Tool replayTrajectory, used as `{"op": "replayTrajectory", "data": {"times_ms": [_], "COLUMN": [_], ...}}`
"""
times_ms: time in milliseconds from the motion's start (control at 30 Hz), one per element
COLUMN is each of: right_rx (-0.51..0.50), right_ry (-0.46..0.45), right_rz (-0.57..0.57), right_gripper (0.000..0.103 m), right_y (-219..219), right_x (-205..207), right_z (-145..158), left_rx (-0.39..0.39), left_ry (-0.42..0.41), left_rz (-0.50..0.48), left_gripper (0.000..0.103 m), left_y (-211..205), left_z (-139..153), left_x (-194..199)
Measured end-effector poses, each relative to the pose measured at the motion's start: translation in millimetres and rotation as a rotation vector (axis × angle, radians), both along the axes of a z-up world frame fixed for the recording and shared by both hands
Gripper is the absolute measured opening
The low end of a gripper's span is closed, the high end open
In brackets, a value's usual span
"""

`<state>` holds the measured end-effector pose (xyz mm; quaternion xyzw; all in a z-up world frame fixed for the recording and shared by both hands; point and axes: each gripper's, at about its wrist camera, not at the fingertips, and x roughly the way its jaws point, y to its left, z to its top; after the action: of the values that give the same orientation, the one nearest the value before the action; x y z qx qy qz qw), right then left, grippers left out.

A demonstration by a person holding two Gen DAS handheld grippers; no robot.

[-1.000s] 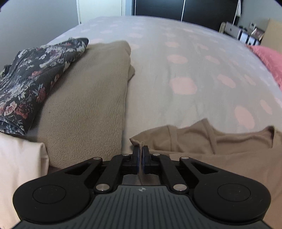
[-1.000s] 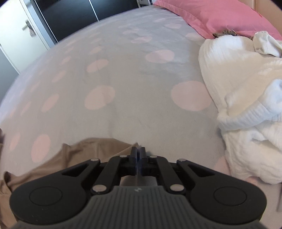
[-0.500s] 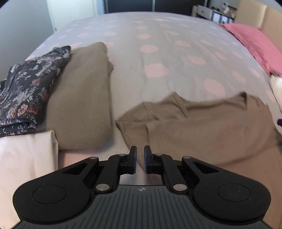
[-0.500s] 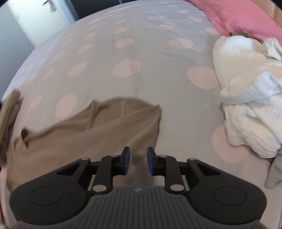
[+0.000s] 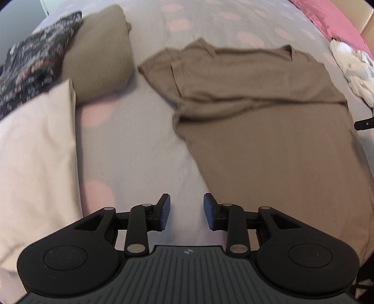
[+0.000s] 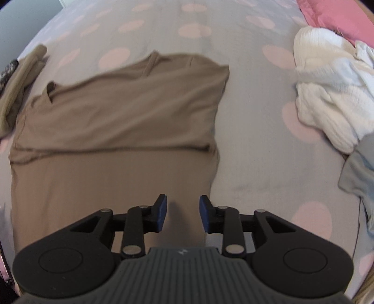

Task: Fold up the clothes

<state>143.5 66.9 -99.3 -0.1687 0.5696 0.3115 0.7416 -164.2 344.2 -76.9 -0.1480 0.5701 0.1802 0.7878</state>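
A tan T-shirt [image 5: 264,121] lies flat on the dotted grey bedsheet [image 5: 140,149], its top part folded down over the body. The same tan T-shirt [image 6: 112,131] fills the left and middle of the right wrist view. My left gripper [image 5: 186,211] hovers above bare sheet just left of the shirt's near edge; its jaws are opening and hold nothing. Over the shirt's lower right part hangs my right gripper [image 6: 182,212], jaws also opening, with no cloth pinched between the pads.
Folded clothes lie at the left: a cream piece [image 5: 37,159], a khaki knit [image 5: 100,58] and a dark floral one [image 5: 32,58]. A heap of white laundry [image 6: 327,91] and a grey garment [image 6: 360,173] sit at the right. Pink pillow [image 6: 336,16] at the far right.
Both grippers let go of the tan shirt's top edge, opened and drew back toward the near side. The shirt now lies folded over on the sheet.
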Motion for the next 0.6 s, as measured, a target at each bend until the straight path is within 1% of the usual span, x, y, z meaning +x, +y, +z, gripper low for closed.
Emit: {"op": "replayTrajectory", "data": {"times_ms": [67, 100, 133, 167, 300, 333, 467, 533, 600], "right_rx": [-0.018, -0.024, -0.029, -0.034, -0.090, -0.105, -0.122, -0.128, -0.136], "right_ry": [0.013, 0.022, 0.032, 0.043, 0.074, 0.078, 0.047, 0.055, 0.071], "right_rz": [0.008, 0.010, 0.010, 0.009, 0.033, 0.042, 0.073, 0.069, 0.059], "right_gripper": [0.035, 0.039, 0.043, 0.049, 0.049, 0.049, 0.053, 0.053, 0.053], "right_y": [-6, -9, -13, -17, -31, -34, -46, -53, -60], "right_x": [-11, -16, -22, -27, -52, -58, -76, -81, -86], "right_z": [-3, -4, -6, -8, -20, -23, -25, -25, -26], "left_rx": [-0.014, -0.022, -0.033, -0.043, -0.074, -0.071, -0.054, -0.051, -0.049], "left_ry": [0.012, 0.018, 0.024, 0.029, 0.044, 0.053, 0.094, 0.111, 0.109], "left_rz": [-0.006, -0.009, -0.014, -0.020, -0.035, -0.043, -0.072, -0.085, -0.107], "left_gripper": [0.030, 0.031, 0.035, 0.040, 0.041, 0.042, 0.042, 0.042, 0.042], "left_y": [-6, -9, -13, -16, -30, -34, -49, -56, -62], "left_z": [-3, -5, -6, -8, -14, -17, -27, -31, -30], "left_x": [-10, -15, -18, -21, -29, -30, -33, -35, -37]}}
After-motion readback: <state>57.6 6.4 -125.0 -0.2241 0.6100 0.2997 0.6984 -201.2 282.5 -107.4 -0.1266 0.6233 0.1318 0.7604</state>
